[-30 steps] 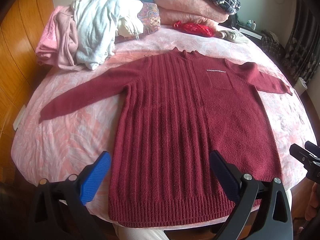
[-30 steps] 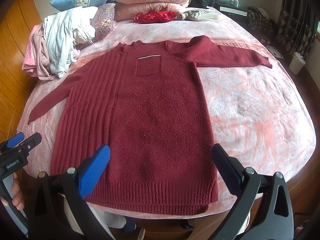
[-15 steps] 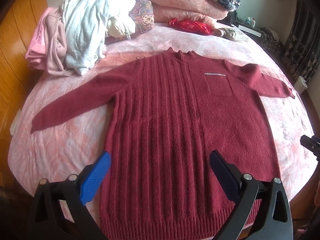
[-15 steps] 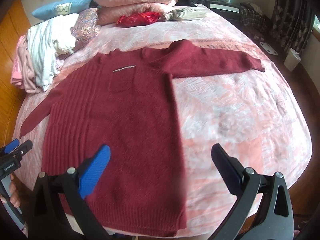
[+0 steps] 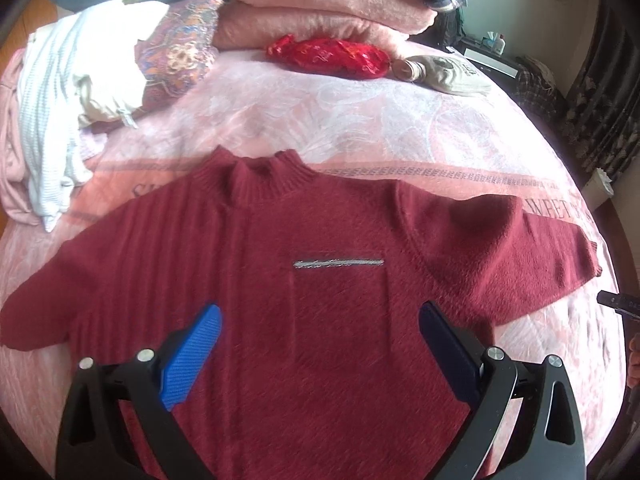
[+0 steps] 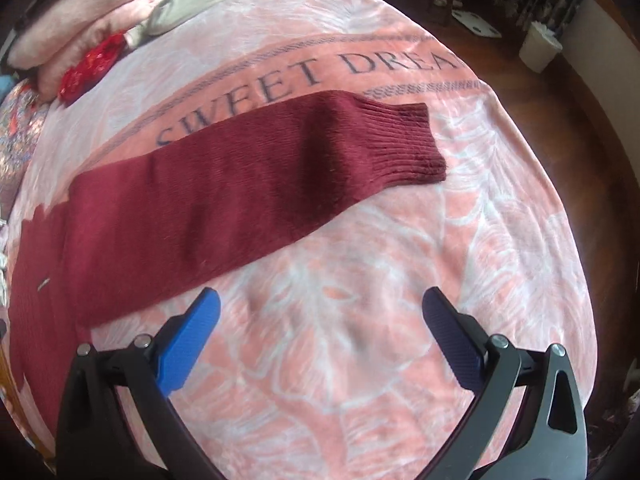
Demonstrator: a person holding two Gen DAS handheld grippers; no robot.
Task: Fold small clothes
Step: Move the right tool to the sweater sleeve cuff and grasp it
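Note:
A dark red knitted sweater (image 5: 320,320) lies flat, front up, on the pink bedspread (image 5: 340,120), collar away from me and both sleeves spread out. My left gripper (image 5: 320,320) hovers open over its chest, just below the silver pocket stripe (image 5: 338,263). In the right wrist view the sweater's right sleeve (image 6: 240,200) stretches across the bedspread (image 6: 360,360), ending in a ribbed cuff (image 6: 404,144). My right gripper (image 6: 320,308) stands open above bare bedspread, just in front of the sleeve. Its tip (image 5: 616,303) shows at the left wrist view's right edge.
A heap of white and pink clothes (image 5: 60,100) and a patterned cushion (image 5: 180,48) lie at the far left. Folded pink blankets (image 5: 320,12), a red wrapped bundle (image 5: 332,58) and a beige item (image 5: 444,72) sit at the head. The bed's right edge drops to a wooden floor (image 6: 580,140).
Both grippers have moved forward up the bed. The left went from the hem to the chest; the right swung right, from the sweater's body to its right sleeve. Both stayed open.

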